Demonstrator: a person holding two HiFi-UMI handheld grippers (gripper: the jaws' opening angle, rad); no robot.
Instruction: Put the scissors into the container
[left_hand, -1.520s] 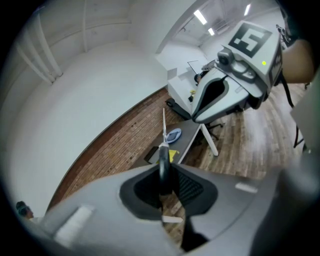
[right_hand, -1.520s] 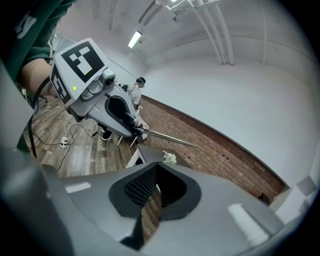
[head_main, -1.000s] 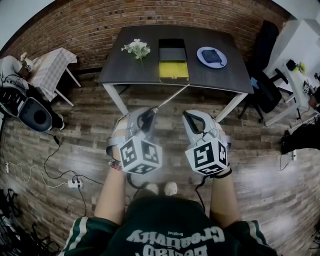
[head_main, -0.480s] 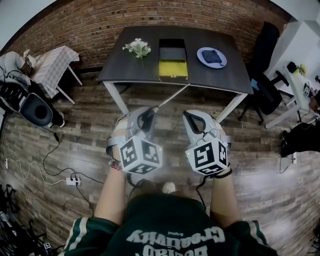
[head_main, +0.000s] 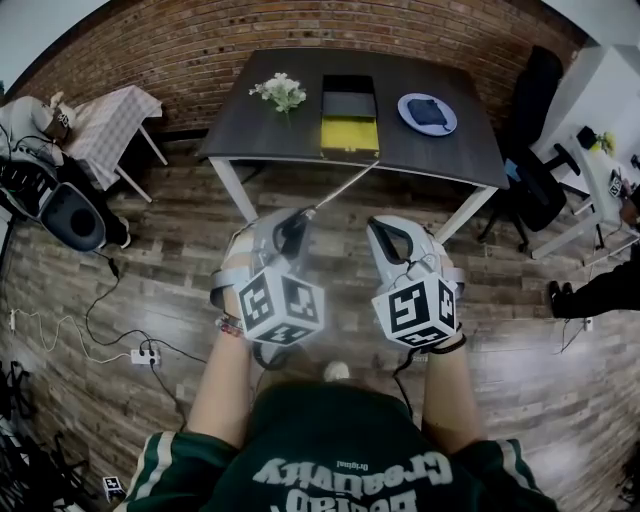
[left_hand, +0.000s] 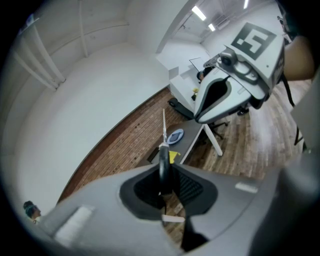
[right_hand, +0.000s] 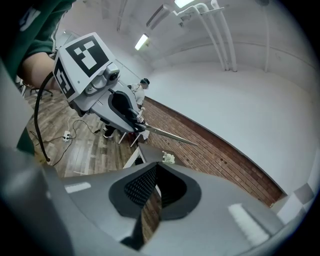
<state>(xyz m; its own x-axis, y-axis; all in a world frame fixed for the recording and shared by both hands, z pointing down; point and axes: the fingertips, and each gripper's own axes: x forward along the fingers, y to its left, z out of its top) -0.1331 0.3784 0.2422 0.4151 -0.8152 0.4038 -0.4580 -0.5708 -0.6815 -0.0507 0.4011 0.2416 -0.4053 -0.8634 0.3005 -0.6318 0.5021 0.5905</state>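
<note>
While the person is standing well back from the dark surface (head_main: 462, 150), the left tongs (head_main: 291, 225) are clenching the scissors (head_main: 338, 188) by their black handle. The blades are pointing away toward the yellow-and-black container (head_main: 349, 135) at the far middle, probably so they can go in tip first. The right tongs (head_main: 388, 235) are sitting closed on nothing just to the right, seemingly spare.

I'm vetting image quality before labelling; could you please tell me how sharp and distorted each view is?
Head view: fisheye bows the brick wall, but the table is sharp. Left gripper view: the scissors handle is soft, corners dark. Right gripper view: ceiling lights glare; scissors crisp.
</note>
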